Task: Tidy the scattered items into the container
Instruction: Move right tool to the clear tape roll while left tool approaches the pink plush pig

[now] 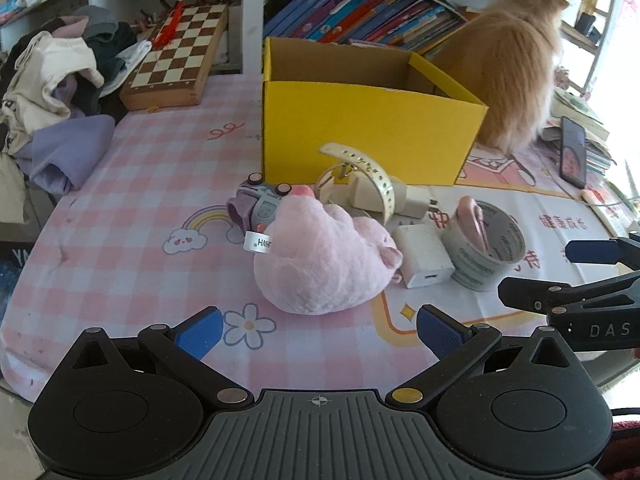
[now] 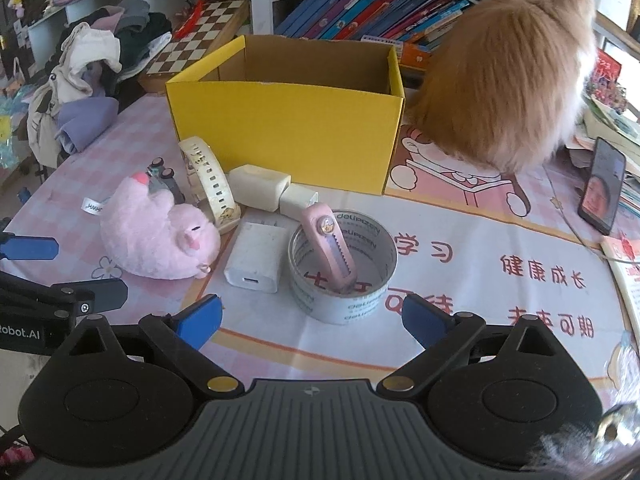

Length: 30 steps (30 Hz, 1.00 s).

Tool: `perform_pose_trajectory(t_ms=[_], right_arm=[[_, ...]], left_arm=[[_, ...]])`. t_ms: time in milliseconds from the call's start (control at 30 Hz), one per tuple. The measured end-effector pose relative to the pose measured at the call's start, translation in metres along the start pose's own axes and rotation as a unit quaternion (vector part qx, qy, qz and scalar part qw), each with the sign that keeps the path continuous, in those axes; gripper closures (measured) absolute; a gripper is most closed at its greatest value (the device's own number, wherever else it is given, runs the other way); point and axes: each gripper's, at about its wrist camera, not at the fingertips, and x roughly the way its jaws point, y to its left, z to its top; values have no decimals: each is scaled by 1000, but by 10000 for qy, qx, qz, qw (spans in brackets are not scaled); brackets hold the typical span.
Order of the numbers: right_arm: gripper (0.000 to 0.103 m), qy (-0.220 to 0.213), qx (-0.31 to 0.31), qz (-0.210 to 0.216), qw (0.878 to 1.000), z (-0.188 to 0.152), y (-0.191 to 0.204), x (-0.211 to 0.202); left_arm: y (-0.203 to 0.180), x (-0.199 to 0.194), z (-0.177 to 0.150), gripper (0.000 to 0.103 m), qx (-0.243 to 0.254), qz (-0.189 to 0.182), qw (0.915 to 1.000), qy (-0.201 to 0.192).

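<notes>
An open yellow cardboard box stands on the table behind a cluster of items. In front of it lie a pink plush pig, a grey toy car, a cream watch, a white charger, a cream adapter, and a tape roll with a pink utility knife standing in it. My left gripper is open just short of the pig. My right gripper is open just short of the tape roll.
A fluffy orange cat sits right of the box. A phone leans at the far right. A chessboard, a clothes pile and books line the back.
</notes>
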Motion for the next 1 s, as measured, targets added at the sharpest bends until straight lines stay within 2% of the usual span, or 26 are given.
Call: perform_pose_trajectory(t_ms=[767, 1000], right_arm=[[12, 482, -203, 435, 9977, 30, -38, 60], [13, 670, -325, 577, 9956, 35, -38, 77]], left_arm=[[-10, 46, 24, 0, -265, 602, 9975, 258], [-12, 57, 29, 0, -299, 626, 9971, 313]])
